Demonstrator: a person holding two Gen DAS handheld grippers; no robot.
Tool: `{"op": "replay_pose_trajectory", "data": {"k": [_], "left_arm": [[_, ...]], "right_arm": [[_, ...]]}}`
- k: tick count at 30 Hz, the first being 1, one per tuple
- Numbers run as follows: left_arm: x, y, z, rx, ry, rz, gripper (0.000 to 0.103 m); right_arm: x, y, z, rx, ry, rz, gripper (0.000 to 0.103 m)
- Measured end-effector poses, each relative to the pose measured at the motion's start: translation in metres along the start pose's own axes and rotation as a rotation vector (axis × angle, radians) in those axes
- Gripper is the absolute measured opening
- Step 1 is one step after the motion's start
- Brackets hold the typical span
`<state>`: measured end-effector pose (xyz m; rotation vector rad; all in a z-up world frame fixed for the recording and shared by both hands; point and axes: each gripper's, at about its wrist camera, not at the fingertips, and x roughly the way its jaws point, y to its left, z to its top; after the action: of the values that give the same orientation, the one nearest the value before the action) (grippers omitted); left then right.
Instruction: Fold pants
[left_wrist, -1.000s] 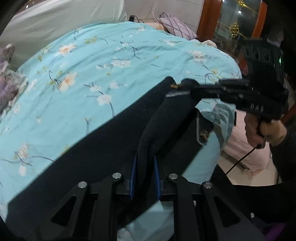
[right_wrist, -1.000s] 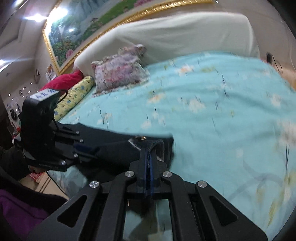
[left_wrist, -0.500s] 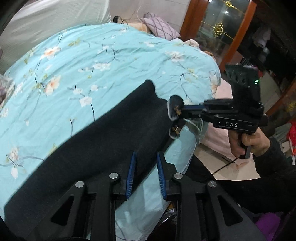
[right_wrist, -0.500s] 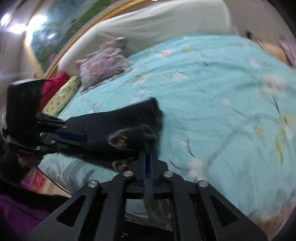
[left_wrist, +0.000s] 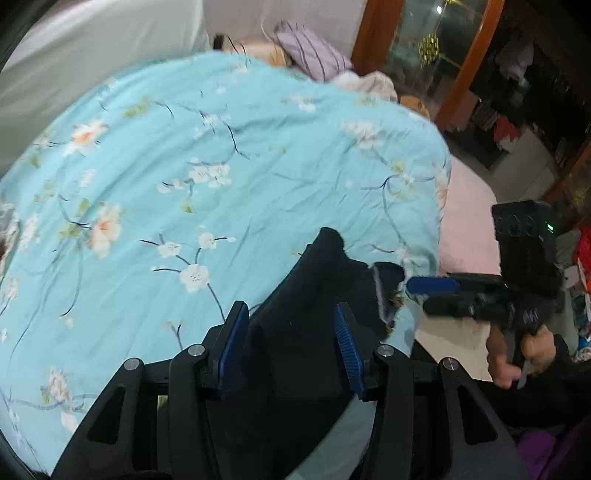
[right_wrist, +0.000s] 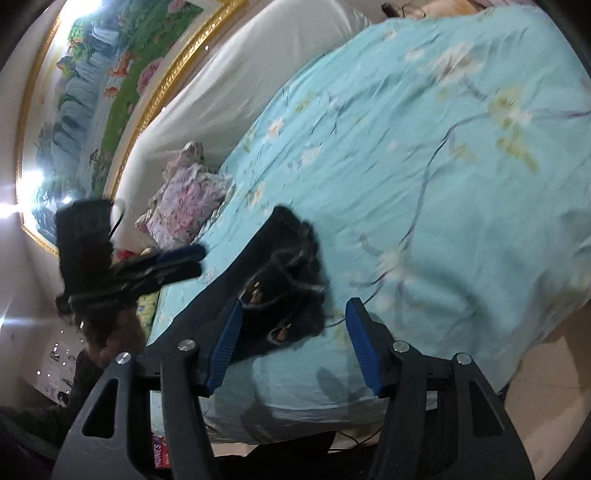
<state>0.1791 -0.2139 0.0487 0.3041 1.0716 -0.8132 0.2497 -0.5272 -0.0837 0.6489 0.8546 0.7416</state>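
Now both hand-held grippers gape, freeing black pants (left_wrist: 295, 332) on bed (left_wrist: 221, 155).

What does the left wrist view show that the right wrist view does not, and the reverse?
Left wrist only: a striped purple pillow behind the bed and a wood-framed glass door.

Right wrist only: a gold-framed painting on the wall, a floral pillow, and metal buttons at the pants' waist.

Both: the black pants lying at the edge of the blue floral quilt, and both grippers, left and right, open off the cloth, having just been opening.
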Motion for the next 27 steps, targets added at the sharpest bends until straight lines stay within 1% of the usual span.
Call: {"op": "replay_pose_trajectory", "data": {"k": [2,3,6,8,10,12,13,15,17,18,19,21,23,24,25,27], "left_arm": [[0.014,0.003,0.005,0.014,0.038,-0.018,0.049],[0.02,0.004,0.008,0.019,0.053,-0.013,0.049],[0.033,0.008,0.013,0.026,0.095,-0.012,0.049],[0.037,0.009,0.015,0.026,0.108,-0.026,0.049],[0.038,0.01,0.016,0.024,0.113,-0.03,0.051],[0.038,0.01,0.018,0.03,0.12,-0.039,0.053],[0.039,0.01,0.018,0.036,0.124,-0.044,0.053],[0.043,0.007,0.02,0.047,0.134,-0.039,0.053],[0.048,0.006,0.023,0.058,0.151,-0.033,0.053],[0.05,0.006,0.024,0.062,0.158,-0.036,0.054],[0.053,0.006,0.025,0.067,0.165,-0.043,0.055],[0.062,0.005,0.028,0.076,0.182,-0.058,0.056],[0.072,0.006,0.031,0.076,0.205,-0.079,0.056],[0.077,0.006,0.031,0.071,0.214,-0.092,0.056],[0.081,0.007,0.032,0.064,0.217,-0.102,0.056],[0.086,0.006,0.035,0.059,0.211,-0.119,0.056]], "right_arm": [[0.007,0.002,-0.002,0.028,0.01,-0.022,0.059],[0.009,0.0,-0.003,0.066,0.007,-0.022,0.059],[0.01,-0.01,-0.003,0.208,-0.032,0.015,0.06],[0.01,-0.011,-0.002,0.263,-0.068,-0.008,0.06],[0.015,-0.008,-0.003,0.306,-0.08,-0.03,0.063],[0.02,-0.004,-0.005,0.31,-0.081,-0.039,0.064],[0.023,0.002,-0.006,0.286,-0.082,-0.052,0.064],[0.028,0.014,-0.009,0.199,-0.083,-0.107,0.063],[0.027,0.018,-0.014,0.113,-0.08,-0.168,0.045],[0.026,0.017,-0.017,0.09,-0.076,-0.206,0.024],[0.022,0.01,-0.021,0.082,-0.071,-0.21,0.021],[0.014,-0.005,-0.025,0.088,-0.064,-0.144,0.017],[0.01,-0.012,-0.026,0.103,-0.056,-0.113,0.017],[0.009,-0.012,-0.024,0.108,-0.05,-0.106,0.018],[0.009,-0.013,-0.024,0.125,-0.051,-0.087,0.021],[0.008,-0.019,-0.026,0.178,-0.049,-0.029,0.023]]}}
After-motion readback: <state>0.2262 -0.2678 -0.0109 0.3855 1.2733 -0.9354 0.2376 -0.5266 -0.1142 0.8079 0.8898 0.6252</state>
